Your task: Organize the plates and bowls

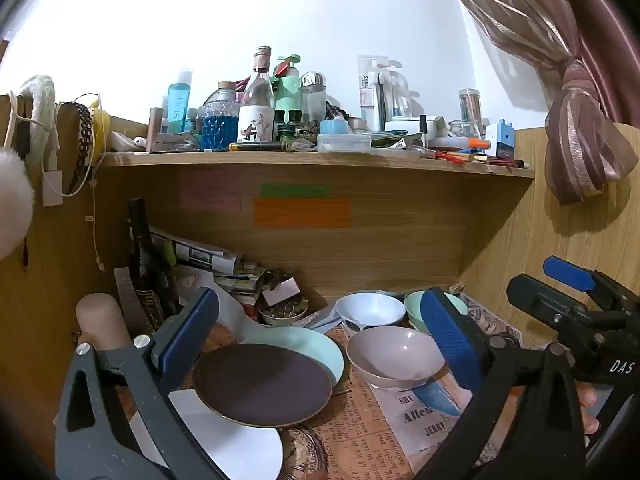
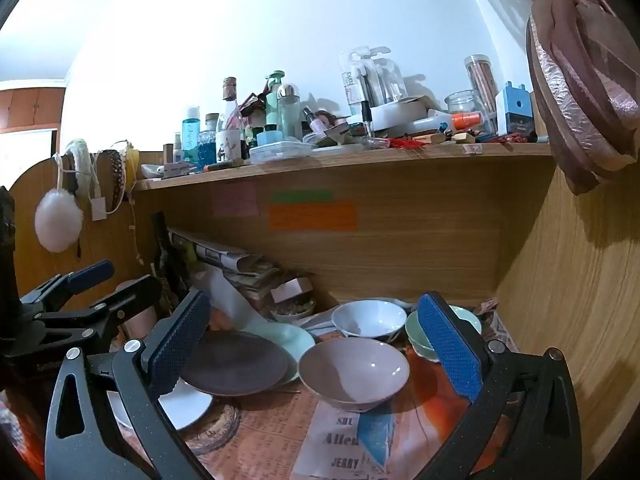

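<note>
Blue-padded left hand-held gripper (image 1: 320, 344) and right hand-held gripper (image 2: 316, 348) gape wide, holding nothing; brown plate (image 1: 262, 384) hides part of the mint plate (image 1: 320, 344)

Cluttered shelf (image 1: 312, 159) of bottles, tied curtain (image 1: 580, 128), dark bottle (image 1: 146, 256), newspaper table cover (image 2: 272, 440).

Shelf (image 2: 344, 164) overhangs bowls; paper pile (image 2: 248, 272) crowds back-left corner; printed paper (image 2: 280, 436) in front bare.

A dark brown plate (image 1: 262, 384) overlaps a pale blue plate (image 1: 316, 344) and a white plate (image 1: 224, 436), lower centre. Right of them stand a mauve bowl (image 1: 394, 356), a white bowl (image 1: 370, 309) and a green bowl (image 1: 416, 312), all upright.
</note>
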